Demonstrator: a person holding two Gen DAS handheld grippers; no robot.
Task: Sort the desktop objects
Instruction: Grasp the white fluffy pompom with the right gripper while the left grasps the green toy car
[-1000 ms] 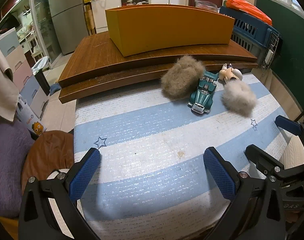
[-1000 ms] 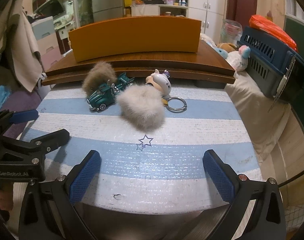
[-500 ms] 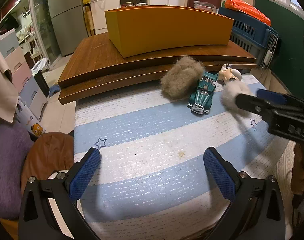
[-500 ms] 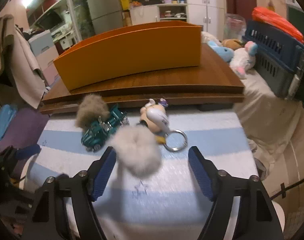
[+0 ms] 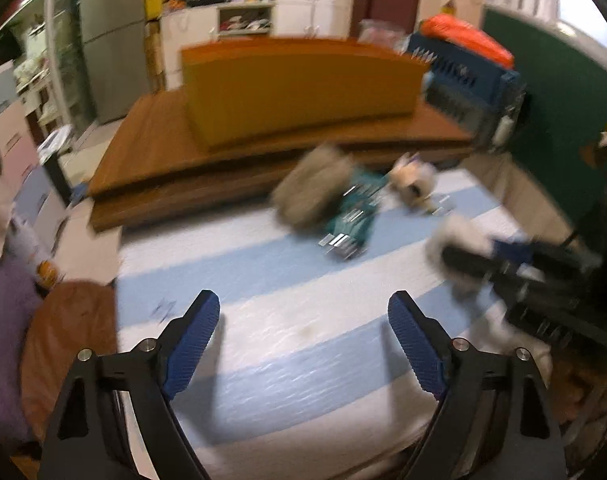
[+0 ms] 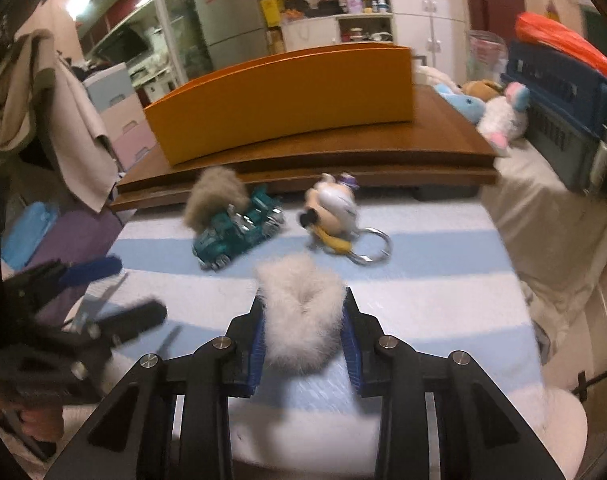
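My right gripper (image 6: 304,300) is closing, and its blue pads press both sides of a white fur ball (image 6: 299,276) on the striped cloth. In the left wrist view the same fur ball (image 5: 453,236) shows at the right. Behind it lie a green toy car (image 6: 235,232), a brown fur ball (image 6: 215,196) and a small figure keychain (image 6: 335,212). An orange box (image 6: 283,100) stands on the wooden board (image 6: 343,152) at the back. My left gripper (image 5: 303,300) hovers over bare cloth, its jaws closing with nothing between them.
A blue crate (image 6: 563,108) with plush toys (image 6: 499,116) beside it stands at the right. A purple cushion (image 5: 3,320) and a brown seat (image 5: 71,340) sit off the table's left edge. Drawers and a fridge stand further back.
My right gripper moved in on the white fur ball and shut on it; the ball now sits apart from the keychain. My left gripper's jaws narrowed a little and it tilted.
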